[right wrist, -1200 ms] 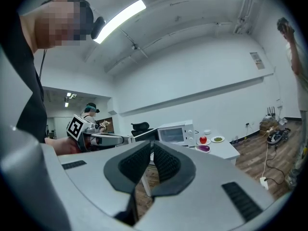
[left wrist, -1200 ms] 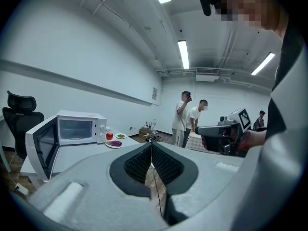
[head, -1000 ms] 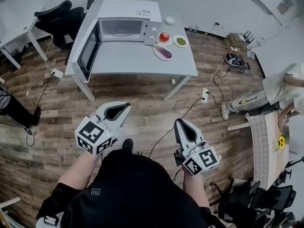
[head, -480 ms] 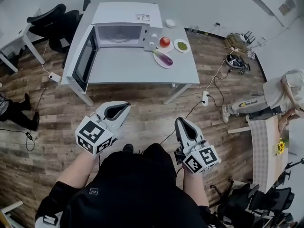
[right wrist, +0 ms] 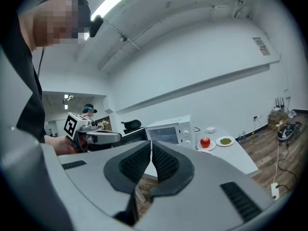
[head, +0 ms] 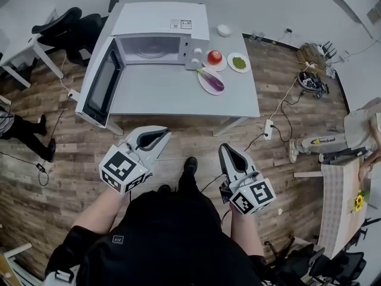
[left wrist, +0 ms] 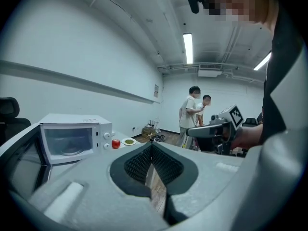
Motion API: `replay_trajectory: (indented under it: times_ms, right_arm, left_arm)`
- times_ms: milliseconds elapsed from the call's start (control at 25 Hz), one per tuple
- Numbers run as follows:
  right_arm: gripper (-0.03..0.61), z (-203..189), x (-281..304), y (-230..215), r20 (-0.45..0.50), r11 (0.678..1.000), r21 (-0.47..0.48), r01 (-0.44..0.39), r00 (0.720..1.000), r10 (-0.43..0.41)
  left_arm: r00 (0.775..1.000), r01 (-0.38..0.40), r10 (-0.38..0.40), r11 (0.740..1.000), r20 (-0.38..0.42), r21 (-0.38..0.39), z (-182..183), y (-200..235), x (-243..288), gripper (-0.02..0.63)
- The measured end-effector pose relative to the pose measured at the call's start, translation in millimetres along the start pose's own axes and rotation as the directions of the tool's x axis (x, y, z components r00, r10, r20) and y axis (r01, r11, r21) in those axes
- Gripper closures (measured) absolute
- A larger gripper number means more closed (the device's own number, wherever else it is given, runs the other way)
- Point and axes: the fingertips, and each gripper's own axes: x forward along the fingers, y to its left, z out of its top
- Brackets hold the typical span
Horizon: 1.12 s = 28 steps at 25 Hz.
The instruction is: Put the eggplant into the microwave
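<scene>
Left gripper (head: 162, 133), right gripper (head: 225, 151): jaws clenched, nothing between, over open wood floor (head: 178, 142), short of table (head: 178, 94) front edge. Microwave (head: 156, 37) door (head: 98, 91) swung open, overhanging table's left edge. Eggplant (head: 212, 80) on plate (head: 207, 87) right of microwave, plain in head view. Left gripper view alone shows two people (left wrist: 193, 110) far off.

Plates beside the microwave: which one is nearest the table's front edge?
The plate with the purple eggplant; the red-fruit plate and green-food plate sit farther back.

Wood-plank floor (head: 53, 154), white wall (left wrist: 96, 47), black office chair (head: 66, 27), ceiling strip light (left wrist: 187, 47)
</scene>
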Motion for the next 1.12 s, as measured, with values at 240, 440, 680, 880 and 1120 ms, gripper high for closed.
replay_trajectory:
  times_ms: [240,440,680,880,1120]
  right_arm:
    - [0.560,17,36,-60,-0.022,0.999,-0.003,-0.052,0.998,0.052]
    - [0.560,29,63,-102,-0.045,0.994,0.000,-0.113,0.993,0.113]
    - [0.560,30,85,-130,-0.078,0.984,-0.011,-0.177,0.981,0.175]
    - [0.560,21,102,-140,-0.099,0.984,0.012,-0.177,0.979,0.178]
    - [0.560,-3,133,-146,-0.158,0.991,0.038,-0.128,0.979,0.132]
  left_arm:
    - [1.000,-0.003,0.003,0.999,0.022,-0.034,18,26,59,0.606]
    - [0.998,-0.069,0.069,0.997,0.007,-0.030,27,53,100,0.606]
    - [0.990,-0.142,0.142,0.989,-0.010,-0.027,27,74,132,0.606]
    - [0.988,-0.145,0.145,0.989,-0.056,-0.002,18,85,150,0.606]
    - [0.991,-0.103,0.101,0.995,-0.087,-0.018,1,109,164,0.606]
